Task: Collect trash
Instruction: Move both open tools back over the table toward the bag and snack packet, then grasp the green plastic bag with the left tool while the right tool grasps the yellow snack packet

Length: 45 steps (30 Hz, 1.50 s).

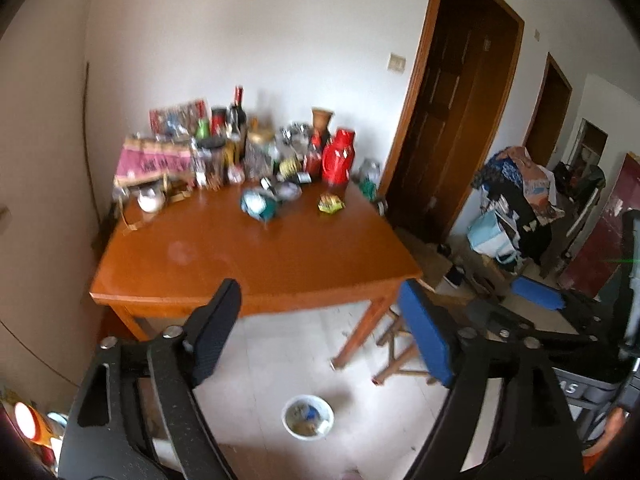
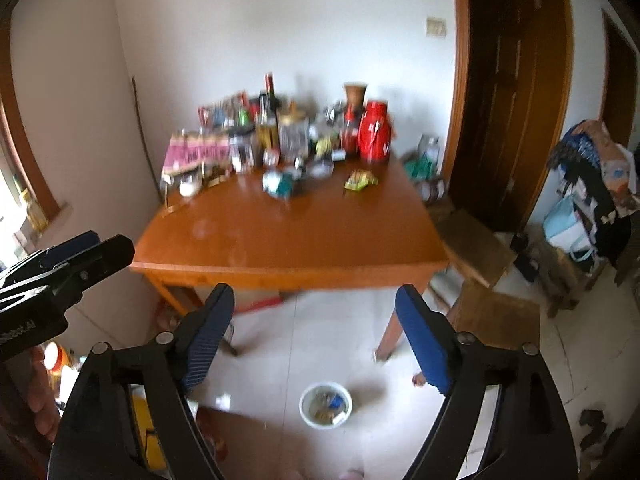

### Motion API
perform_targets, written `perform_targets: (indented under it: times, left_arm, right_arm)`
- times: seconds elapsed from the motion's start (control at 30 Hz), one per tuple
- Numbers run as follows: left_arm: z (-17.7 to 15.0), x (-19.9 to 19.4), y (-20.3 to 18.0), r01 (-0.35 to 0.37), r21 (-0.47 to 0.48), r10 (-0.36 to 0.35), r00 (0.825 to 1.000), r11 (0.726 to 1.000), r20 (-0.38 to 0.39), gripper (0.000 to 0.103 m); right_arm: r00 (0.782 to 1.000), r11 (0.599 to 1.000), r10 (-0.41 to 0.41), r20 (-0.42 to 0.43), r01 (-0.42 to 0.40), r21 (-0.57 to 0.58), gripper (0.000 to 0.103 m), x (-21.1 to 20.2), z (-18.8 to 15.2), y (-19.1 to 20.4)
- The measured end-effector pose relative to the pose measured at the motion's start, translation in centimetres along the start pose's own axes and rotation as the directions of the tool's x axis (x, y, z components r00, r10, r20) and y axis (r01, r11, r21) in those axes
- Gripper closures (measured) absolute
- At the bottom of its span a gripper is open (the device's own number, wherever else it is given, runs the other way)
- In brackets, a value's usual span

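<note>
A wooden table (image 1: 256,256) (image 2: 288,240) stands against the wall. On it lie a crumpled white-and-teal wrapper (image 1: 258,203) (image 2: 280,184) and a yellow-green wrapper (image 1: 331,203) (image 2: 360,180). A white bowl (image 1: 307,416) (image 2: 325,404) holding scraps sits on the floor before the table. My left gripper (image 1: 320,312) is open and empty, held well short of the table. My right gripper (image 2: 316,312) is open and empty too. The left gripper also shows at the left of the right wrist view (image 2: 76,256).
The table's back is crowded with bottles, jars, a red thermos (image 1: 338,158) (image 2: 373,132) and a pink box (image 1: 154,164). A folding stool (image 1: 396,344) stands by the table's right leg. Piled clothes and bags (image 1: 516,208) sit right, by dark doors (image 1: 452,112).
</note>
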<state>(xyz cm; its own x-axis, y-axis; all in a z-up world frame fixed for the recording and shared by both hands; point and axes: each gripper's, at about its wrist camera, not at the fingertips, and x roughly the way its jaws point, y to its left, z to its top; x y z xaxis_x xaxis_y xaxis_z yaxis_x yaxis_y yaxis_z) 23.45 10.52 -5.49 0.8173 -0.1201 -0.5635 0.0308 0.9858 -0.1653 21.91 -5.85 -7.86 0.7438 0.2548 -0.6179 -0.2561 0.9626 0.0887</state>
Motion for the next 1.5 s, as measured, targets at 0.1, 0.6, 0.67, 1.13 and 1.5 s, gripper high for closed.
perform_targets:
  times: [0.1, 0.6, 0.67, 1.13, 1.5]
  left_arm:
    - [1.1, -0.4, 0.2, -0.006, 0.009, 0.006, 0.999, 1.0, 0.038, 0.01]
    - [8.0, 7.7, -0.6, -0.157, 0.014, 0.153, 0.974, 0.987, 0.165, 0.001]
    - [9.6, 9.7, -1.0, -0.174, 0.002, 0.172, 0.971, 0.985, 0.166, 0.001]
    - [15.9, 20.9, -2.5, -0.306, -0.046, 0.31, 0.943, 0.951, 0.125, 0.001]
    - [18.7, 29.2, 3.6, -0.253, -0.019, 0.253, 0.967, 0.967, 0.027, 0.001]
  right_arm:
    - [0.999, 1.0, -0.024, 0.049, 0.024, 0.0, 0.016, -0.3, 0.6, -0.2]
    - [0.994, 0.999, -0.054, 0.092, 0.054, -0.001, 0.011, 6.2, 8.2, -6.3]
    - [0.995, 0.999, -0.049, 0.086, 0.05, -0.009, 0.011, 7.4, 9.8, -7.5]
    - [0.999, 0.994, 0.011, 0.04, -0.007, -0.11, 0.011, 16.2, 17.3, -11.9]
    - [0.997, 1.0, -0.013, -0.08, 0.014, 0.006, 0.011, 25.1, 19.2, -11.4]
